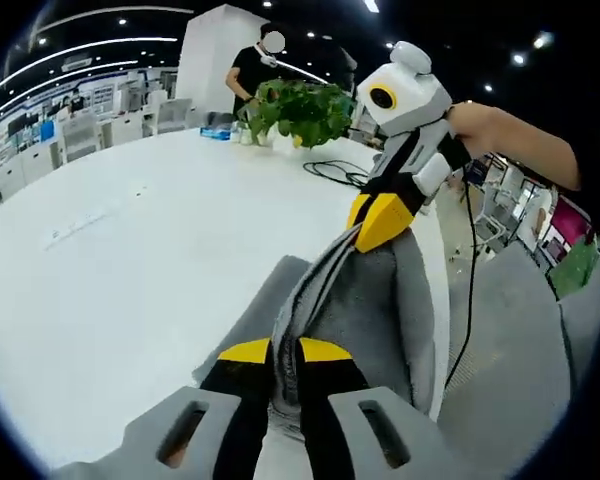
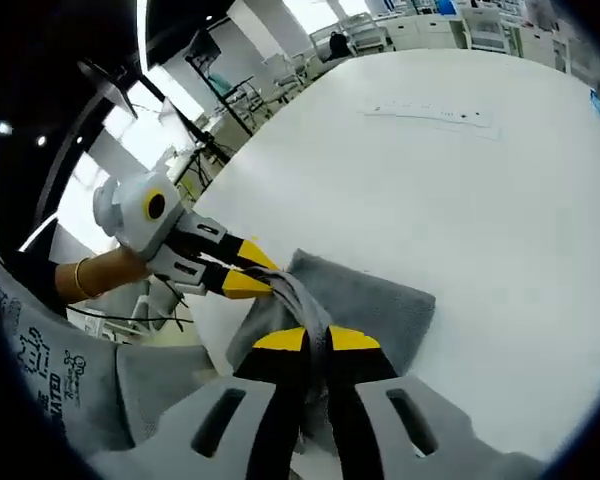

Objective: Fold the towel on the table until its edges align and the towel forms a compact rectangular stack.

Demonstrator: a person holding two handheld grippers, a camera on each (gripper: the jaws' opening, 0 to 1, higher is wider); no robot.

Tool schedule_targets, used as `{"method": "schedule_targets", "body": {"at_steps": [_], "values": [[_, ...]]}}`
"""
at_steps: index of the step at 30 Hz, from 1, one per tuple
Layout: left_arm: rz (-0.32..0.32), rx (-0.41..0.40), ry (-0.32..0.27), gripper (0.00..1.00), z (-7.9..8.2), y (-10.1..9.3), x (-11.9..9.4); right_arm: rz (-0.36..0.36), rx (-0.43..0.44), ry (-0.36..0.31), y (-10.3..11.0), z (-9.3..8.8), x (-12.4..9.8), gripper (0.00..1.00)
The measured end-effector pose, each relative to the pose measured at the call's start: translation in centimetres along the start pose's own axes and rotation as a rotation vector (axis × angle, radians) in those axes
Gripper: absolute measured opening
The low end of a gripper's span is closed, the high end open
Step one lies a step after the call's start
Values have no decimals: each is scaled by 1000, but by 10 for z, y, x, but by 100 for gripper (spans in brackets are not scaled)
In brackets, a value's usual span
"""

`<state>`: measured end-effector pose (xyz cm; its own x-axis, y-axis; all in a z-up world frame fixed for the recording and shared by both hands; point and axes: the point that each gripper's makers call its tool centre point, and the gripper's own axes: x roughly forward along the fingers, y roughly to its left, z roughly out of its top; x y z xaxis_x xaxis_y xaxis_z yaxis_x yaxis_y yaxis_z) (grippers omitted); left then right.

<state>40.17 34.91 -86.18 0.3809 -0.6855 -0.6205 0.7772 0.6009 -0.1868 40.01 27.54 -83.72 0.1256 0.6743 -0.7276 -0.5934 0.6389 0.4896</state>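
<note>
towel [image 1: 380,300], grey, folded, bunched

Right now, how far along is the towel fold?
Partly done: the grey towel already lies doubled on the white table. In hand: the left gripper and right gripper each pinch an edge, lifting it. Left: lay it over, align edges, release.
</note>
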Motion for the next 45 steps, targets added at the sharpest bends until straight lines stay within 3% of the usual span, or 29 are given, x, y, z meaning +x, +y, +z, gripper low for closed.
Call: {"method": "schedule_targets", "body": {"at_steps": [11,16,20,25,27,36,38,41,45], "values": [[36,-56,33,16,-11,21,19,-56,84,22,-38,-9,26,5],[58,-94,-1,18,-7,28,17,-68,91,18,-42,-10,29,6],[118,-115,-7,18,-10,41,11,-78,77,9,-44,-7,29,7],[117,-140,-17,18,-11,42,4,-90,60,-9,-44,-3,26,8],[84,-130,-32,20,-7,35,2,-95,53,-36,-45,2,23,7],[79,-37,-82,29,13,14,-11,-107,0,-108,-41,18,5,14],[74,-19,-91,36,17,9,-12,-108,-1,-124,-40,19,1,18],[65,45,-105,47,23,-2,-14,-108,-24,-134,-38,17,-3,23],[43,188,-105,55,27,-22,-19,-128,-60,-170,-39,15,-11,35]]}}
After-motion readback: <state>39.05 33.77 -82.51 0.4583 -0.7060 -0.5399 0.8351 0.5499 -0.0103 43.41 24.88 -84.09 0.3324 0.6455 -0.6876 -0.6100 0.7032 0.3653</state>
